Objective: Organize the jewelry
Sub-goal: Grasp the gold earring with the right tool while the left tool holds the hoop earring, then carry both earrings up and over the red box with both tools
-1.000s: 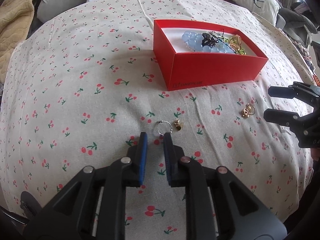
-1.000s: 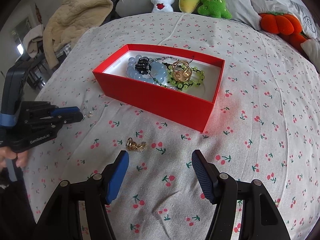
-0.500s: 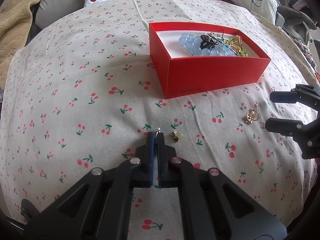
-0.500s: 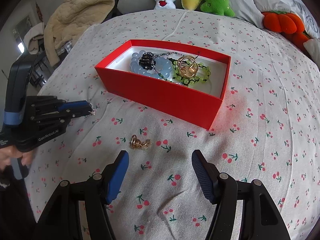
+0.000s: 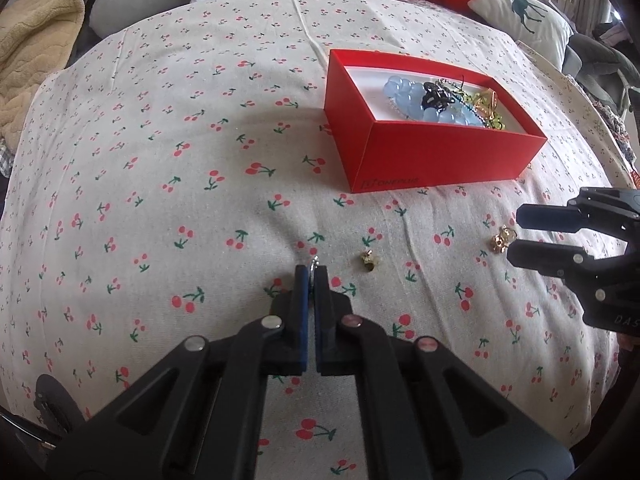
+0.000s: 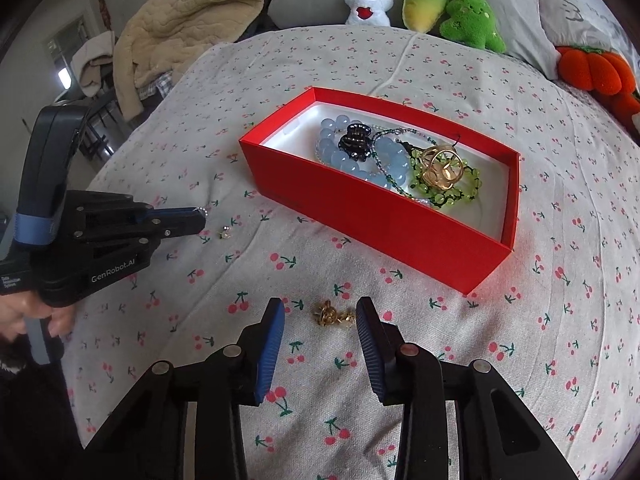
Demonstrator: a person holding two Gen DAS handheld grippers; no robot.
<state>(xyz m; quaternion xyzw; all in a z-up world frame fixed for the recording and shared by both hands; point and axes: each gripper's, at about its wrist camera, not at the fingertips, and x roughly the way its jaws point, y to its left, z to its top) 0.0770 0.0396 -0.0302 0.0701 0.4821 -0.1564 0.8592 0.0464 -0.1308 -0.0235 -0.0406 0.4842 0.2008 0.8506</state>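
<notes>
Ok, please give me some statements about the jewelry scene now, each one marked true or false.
1. The left gripper is shut on the small silver ring. True.
2. The right gripper is shut. False: its fingers stand open on either side of the gold earring.
3. The red box holds nothing. False: the blue bead bracelet and other pieces lie inside.
4. The small gold charm lies on the cherry cloth, outside the box. True.
</notes>
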